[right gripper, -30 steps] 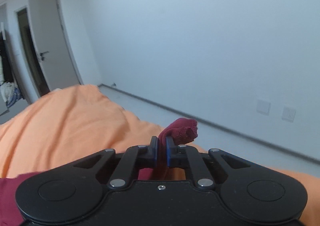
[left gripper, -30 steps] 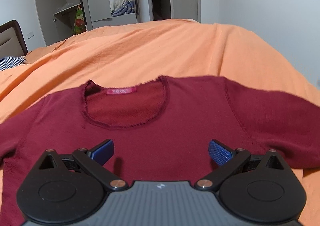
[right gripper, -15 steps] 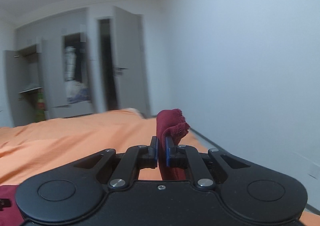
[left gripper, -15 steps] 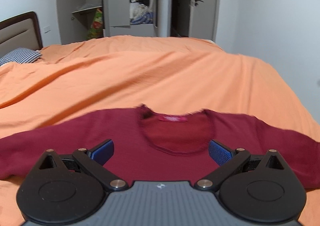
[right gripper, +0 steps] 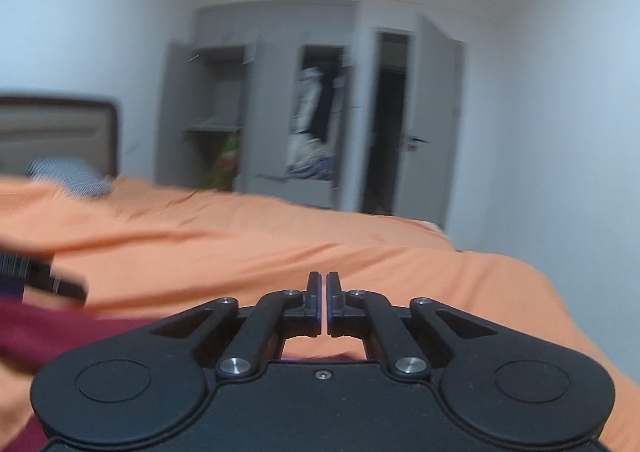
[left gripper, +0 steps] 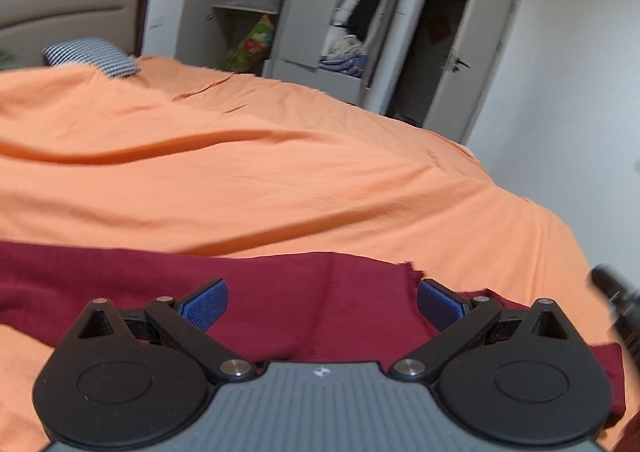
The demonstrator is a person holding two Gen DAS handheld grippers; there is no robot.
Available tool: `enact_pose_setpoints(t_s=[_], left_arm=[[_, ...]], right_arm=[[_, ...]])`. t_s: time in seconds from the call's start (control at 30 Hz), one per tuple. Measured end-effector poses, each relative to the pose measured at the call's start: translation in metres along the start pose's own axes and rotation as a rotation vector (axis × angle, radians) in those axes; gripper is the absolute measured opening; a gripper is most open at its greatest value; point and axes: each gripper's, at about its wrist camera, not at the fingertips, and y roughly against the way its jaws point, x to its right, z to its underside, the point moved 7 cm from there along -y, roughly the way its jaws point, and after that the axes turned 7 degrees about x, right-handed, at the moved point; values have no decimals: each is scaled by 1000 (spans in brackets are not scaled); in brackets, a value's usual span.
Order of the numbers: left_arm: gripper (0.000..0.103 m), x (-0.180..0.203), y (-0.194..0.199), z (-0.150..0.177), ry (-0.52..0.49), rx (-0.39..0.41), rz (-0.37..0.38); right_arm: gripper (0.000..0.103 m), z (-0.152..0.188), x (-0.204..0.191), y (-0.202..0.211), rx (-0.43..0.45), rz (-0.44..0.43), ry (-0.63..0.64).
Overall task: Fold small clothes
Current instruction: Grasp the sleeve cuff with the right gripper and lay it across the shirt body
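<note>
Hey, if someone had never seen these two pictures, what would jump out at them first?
The orange bedspread fills most of both views. A dark red sweater lies across its near edge, under the left gripper, whose blue pads stand wide apart. Behind the bed, an open wardrobe shows hanging clothes.

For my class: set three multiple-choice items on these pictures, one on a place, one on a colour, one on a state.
1. The maroon sweater lies: A on the orange bedcover; B in a basket; C on a chair.
2. The pads of the left tongs are: A blue; B green; C white.
3. The left tongs are: A open; B shut on cloth; C out of view.
Key: 1 A, it spreads across the cover; 2 A, both pads show blue; 3 A, the pads stand far apart.
</note>
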Motion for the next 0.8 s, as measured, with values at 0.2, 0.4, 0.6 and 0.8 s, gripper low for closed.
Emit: enact_pose_setpoints(t_s=[0.2,0.4,0.6,0.8], left_arm=[[103,-34,-3,12,-4,-28,-34],[103,-37,-12,34,-3,-78,-22],[103,-30,-17,52,-14,-117,-13],[103,-29,-16,56,-17,-126,-25]], right_arm=[[19,42,-51,-2,-109,-30,79],[48,86,-12,-14,-224,95,139],[47,137,15,-48,-340,177,186],[7,149,13,-56,-373,148,159]])
